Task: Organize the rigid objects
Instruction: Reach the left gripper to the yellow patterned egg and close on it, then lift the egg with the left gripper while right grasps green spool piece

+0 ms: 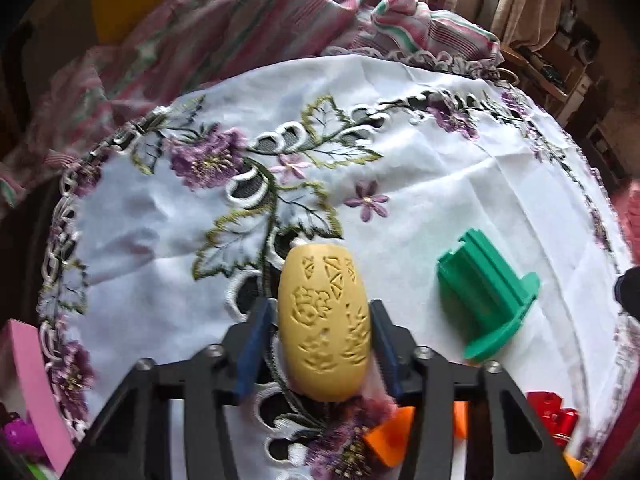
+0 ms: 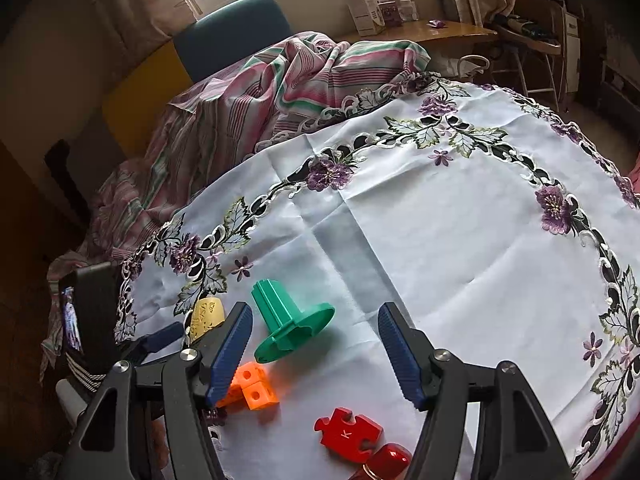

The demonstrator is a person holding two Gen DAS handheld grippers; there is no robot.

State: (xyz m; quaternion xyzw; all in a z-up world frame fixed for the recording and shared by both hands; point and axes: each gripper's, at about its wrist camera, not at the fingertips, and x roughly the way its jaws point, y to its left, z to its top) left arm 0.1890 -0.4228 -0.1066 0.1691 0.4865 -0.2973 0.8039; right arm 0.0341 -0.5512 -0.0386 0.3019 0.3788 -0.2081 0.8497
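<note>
My left gripper (image 1: 320,320) is shut on a yellow carved egg (image 1: 325,322), held just above the embroidered white tablecloth (image 1: 440,184). The egg also shows in the right wrist view (image 2: 206,314), between the left gripper's blue pads (image 2: 160,340). A green flanged spool (image 1: 486,298) lies on its side to the right of the egg; it also shows in the right wrist view (image 2: 290,322). My right gripper (image 2: 316,344) is open and empty above the cloth. Below it lie orange cubes (image 2: 252,388), a red puzzle piece (image 2: 346,432) and a red rounded piece (image 2: 390,458).
A striped pink and green cloth (image 2: 256,92) is heaped at the table's far edge. A pink board (image 1: 36,384) and a purple object (image 1: 18,434) sit at the left. A wooden desk with boxes (image 2: 368,8) stands behind.
</note>
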